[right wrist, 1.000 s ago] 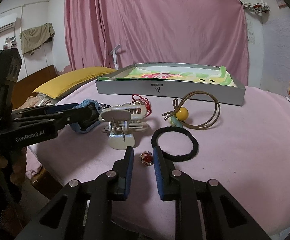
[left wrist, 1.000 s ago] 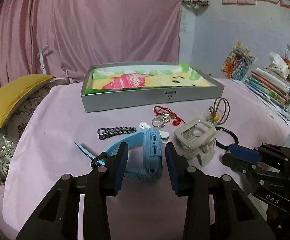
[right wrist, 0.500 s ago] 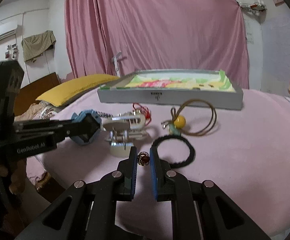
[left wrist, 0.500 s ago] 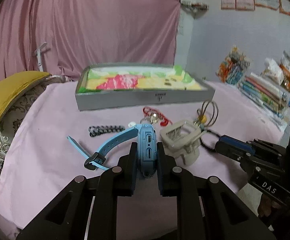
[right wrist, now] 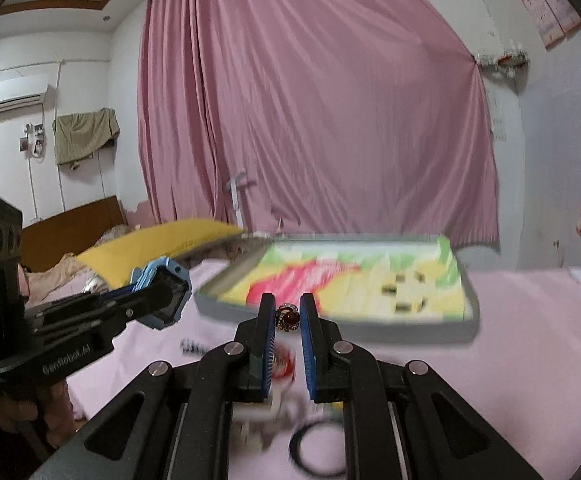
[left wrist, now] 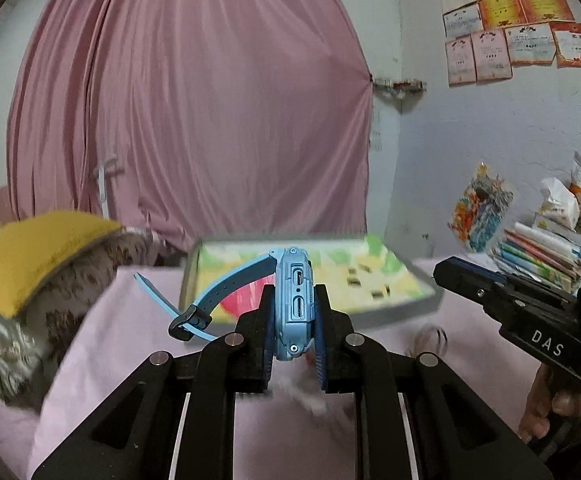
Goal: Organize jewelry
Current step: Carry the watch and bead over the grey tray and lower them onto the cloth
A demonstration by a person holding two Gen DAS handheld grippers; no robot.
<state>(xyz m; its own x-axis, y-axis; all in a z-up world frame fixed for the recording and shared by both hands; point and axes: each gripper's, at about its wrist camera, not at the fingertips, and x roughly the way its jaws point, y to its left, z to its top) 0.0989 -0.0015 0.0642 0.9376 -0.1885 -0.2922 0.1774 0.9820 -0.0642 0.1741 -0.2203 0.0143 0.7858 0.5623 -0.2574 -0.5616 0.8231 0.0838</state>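
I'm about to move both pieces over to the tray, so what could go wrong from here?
The ring is pinched only at the very tips of the right gripper, so a jolt might let it drop before the tray. The blue watch is clamped by its case in the left gripper, and its loose strap hangs out sideways and could snag the tray's rim.

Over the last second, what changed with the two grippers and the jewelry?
The left gripper closed on the blue watch and lifted it off the pink cloth. The right gripper closed on the red ring and raised it too. Both now point toward the tray, which stayed put, as did the black hair tie.
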